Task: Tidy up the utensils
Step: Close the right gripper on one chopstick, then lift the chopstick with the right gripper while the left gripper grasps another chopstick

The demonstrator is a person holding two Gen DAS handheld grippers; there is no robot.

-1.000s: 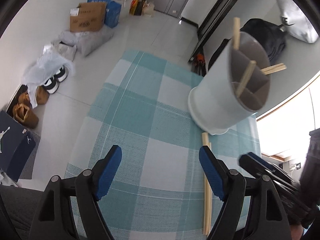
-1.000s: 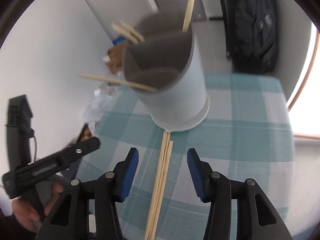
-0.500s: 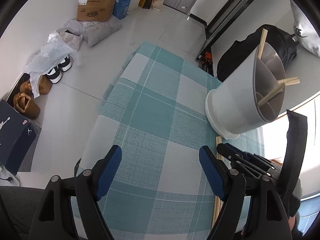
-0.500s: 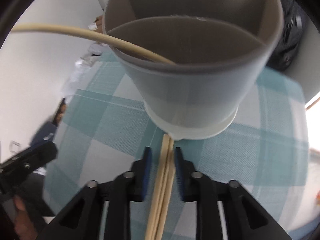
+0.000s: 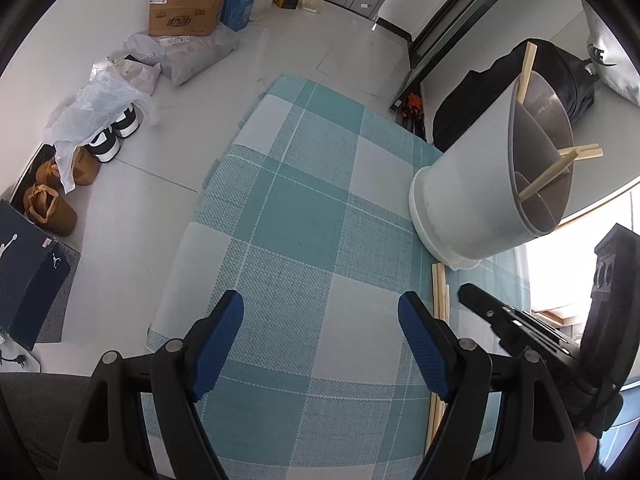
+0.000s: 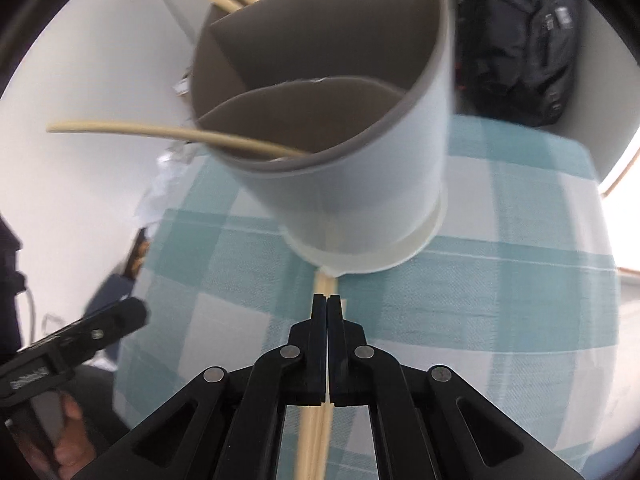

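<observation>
— Watching the right gripper (image 6: 327, 304), are you seeing what it is going for?

— It is reaching for the loose chopsticks (image 6: 316, 436); they are lying side by side on the checked cloth (image 5: 300, 208) of the bench, one end touching the foot of the divided holder (image 6: 360, 200); its jaws have just been closing and are now sitting clenched right over the sticks; whether one is actually being pinched, I cannot tell.

— And the left gripper (image 5: 320, 320)?

— It is hanging over bare cloth with its jaws released and nothing between them; I am guessing it is keeping out of the way.

— Why the sticks leaning out of the holder?

— Those sorted chopsticks (image 5: 552, 176) are resting against the partitions, so I am thinking the loose pair is heading for a compartment too.

— Anything you are managing to read?

— The cardboard box (image 5: 182, 12) is showing print too small for me; the dark box (image 5: 24, 264) is carrying a white leaping figure; the pale bag (image 5: 608, 52) is showing what looks like "KE".
</observation>
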